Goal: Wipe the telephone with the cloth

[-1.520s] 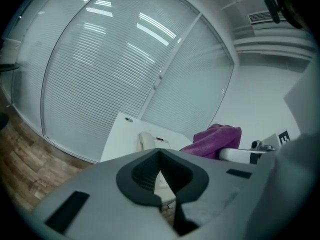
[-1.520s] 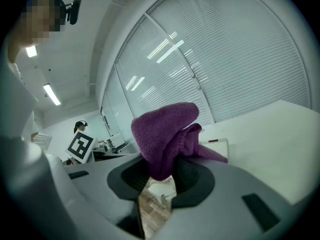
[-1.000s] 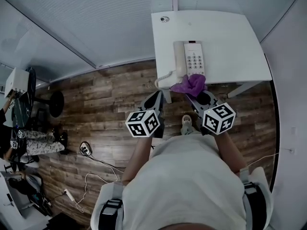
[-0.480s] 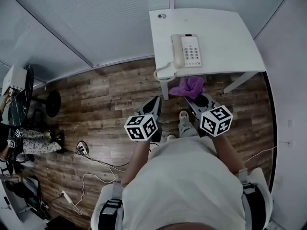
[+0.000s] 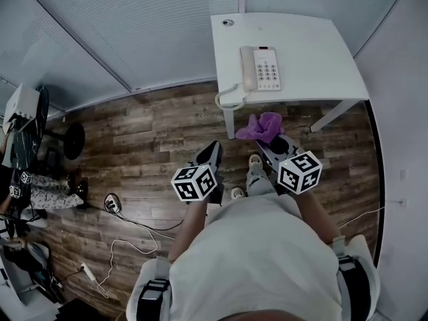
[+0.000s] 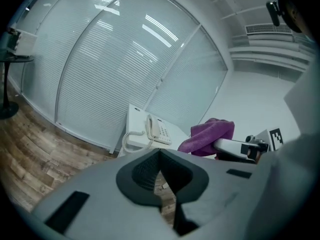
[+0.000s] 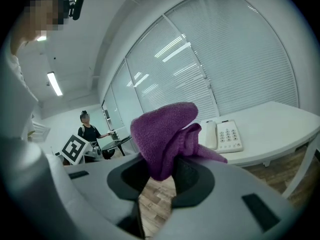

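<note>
One telephone (image 5: pixel 261 68), one purple cloth (image 5: pixel 259 124), one white table (image 5: pixel 314 42), and two grippers (image 5: pixel 215 146) (image 5: pixel 270 144).

White table (image 5: pixel 314 59) stands against slatted blinds (image 5: pixel 154 25). Wood-plank floor (image 5: pixel 147 132) below. Power strip (image 5: pixel 84 269) lies on floor at lower left. Black round-base stand (image 5: pixel 73 141) at left. Person in black top (image 7: pixel 90 132) in background.

The telephone (image 5: pixel 261 69) is sitting on the bench (image 5: pixel 317 52); the cloth (image 5: pixel 259 126) is hanging before it, above the floor (image 5: pixel 154 136).
</note>
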Demonstrator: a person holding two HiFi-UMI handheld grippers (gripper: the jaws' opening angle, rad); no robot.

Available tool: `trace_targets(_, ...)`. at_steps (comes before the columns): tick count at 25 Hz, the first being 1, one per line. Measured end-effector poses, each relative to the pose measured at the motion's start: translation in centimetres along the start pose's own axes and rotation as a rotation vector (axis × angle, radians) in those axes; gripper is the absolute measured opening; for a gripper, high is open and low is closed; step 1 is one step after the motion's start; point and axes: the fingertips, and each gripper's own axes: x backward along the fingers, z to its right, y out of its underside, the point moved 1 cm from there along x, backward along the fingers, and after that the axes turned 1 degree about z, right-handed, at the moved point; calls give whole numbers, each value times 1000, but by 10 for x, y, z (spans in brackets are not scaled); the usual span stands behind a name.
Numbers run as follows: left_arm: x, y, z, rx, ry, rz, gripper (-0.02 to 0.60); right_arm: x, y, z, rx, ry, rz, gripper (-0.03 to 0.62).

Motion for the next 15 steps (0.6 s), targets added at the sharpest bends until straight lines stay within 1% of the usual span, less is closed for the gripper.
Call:
trace_targets(4,3,1,0,9,-2,3,20,1,-2,-6,32,-15,6,117)
trace_targets(15,0,-1,-1,0,-6,7,20,-7,-1,-5,43,-35,11,117)
